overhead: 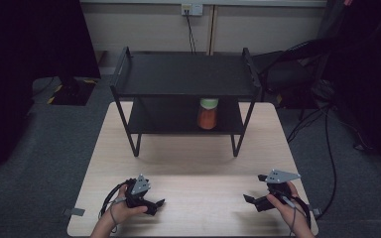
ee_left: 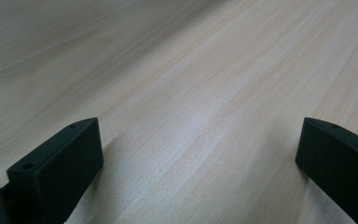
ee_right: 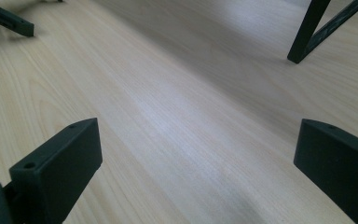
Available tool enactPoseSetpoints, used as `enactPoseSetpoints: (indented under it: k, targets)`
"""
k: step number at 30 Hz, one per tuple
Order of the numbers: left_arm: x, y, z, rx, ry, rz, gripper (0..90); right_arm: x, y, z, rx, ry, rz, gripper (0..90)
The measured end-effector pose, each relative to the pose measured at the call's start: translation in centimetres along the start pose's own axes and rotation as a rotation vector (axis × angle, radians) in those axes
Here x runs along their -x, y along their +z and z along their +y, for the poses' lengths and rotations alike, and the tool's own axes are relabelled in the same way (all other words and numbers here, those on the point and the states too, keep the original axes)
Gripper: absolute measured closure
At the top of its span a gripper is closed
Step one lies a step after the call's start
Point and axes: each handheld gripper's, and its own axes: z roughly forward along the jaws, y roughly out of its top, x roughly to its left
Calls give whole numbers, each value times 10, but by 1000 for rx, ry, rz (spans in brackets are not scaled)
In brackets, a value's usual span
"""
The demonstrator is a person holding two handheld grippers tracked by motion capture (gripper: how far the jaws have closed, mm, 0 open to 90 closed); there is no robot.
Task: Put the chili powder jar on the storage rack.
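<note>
My left gripper (overhead: 159, 203) rests low over the near left of the wooden table (overhead: 198, 163), held by a hand; its jaws stand wide apart with bare wood between them (ee_left: 200, 149). At the near right, my right gripper (overhead: 248, 199) is open too, its jaws spread over bare wood (ee_right: 198, 154). A black two-level shelf rack (overhead: 186, 74) stands at the far half of the table. On its lower shelf sits an orange bottle with a pale green cap (overhead: 208, 114), upright. Both grippers are far from it.
One rack leg (ee_right: 307, 32) shows at the upper right of the right gripper view, and the other gripper's jaw (ee_right: 11, 23) at the upper left. Cables (overhead: 327, 144) hang off the table's right side. A wall socket (overhead: 191, 9) is behind the rack.
</note>
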Motion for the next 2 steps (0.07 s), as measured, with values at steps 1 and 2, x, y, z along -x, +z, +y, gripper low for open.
enactPoseSetpoints:
  k: [1, 2]
  targets:
    - [0, 0, 0, 2, 0, 0, 0, 0, 0, 0, 2, 4, -1, 0]
    - [0, 0, 0, 2, 0, 0, 0, 0, 0, 0, 2, 4, -1, 0]
